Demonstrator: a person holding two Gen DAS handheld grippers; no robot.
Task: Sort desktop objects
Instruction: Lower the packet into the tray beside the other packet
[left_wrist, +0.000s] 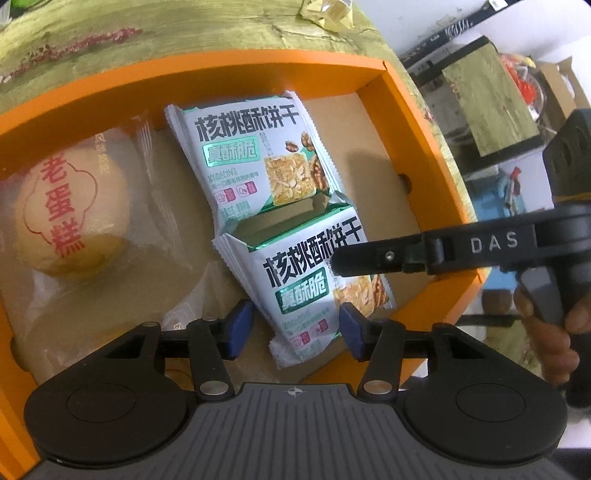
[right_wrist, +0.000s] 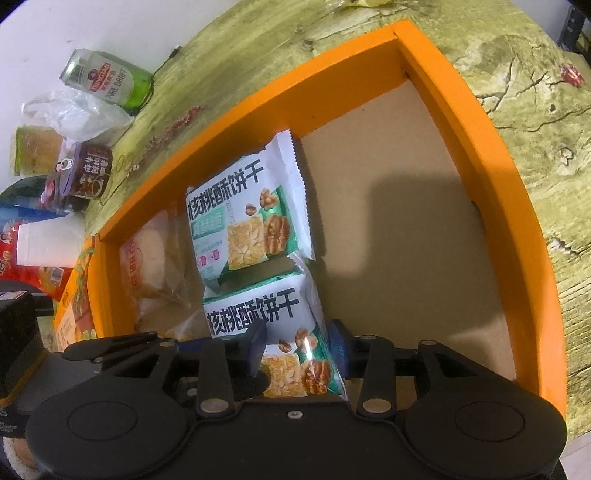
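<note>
An orange box (left_wrist: 432, 155) (right_wrist: 480, 155) holds two white-and-green walnut biscuit packets and a clear-wrapped egg cake (left_wrist: 70, 214) (right_wrist: 151, 262). The far packet (left_wrist: 255, 155) (right_wrist: 247, 225) lies flat. The near packet (left_wrist: 314, 288) (right_wrist: 280, 332) lies just below it. My left gripper (left_wrist: 297, 326) is open, its blue pads on either side of the near packet's lower end. My right gripper (right_wrist: 297, 350) straddles the same packet, jaws apart; in the left wrist view it (left_wrist: 336, 264) reaches in from the right over the packet.
The box sits on a green patterned tablecloth (right_wrist: 535, 110). Left of the box stand a green beer can (right_wrist: 107, 79), a brown jar (right_wrist: 92, 171), a white paper cup (right_wrist: 48, 243), a plastic bag and red snack packs. A yellow wrapper (left_wrist: 328, 11) lies beyond the box.
</note>
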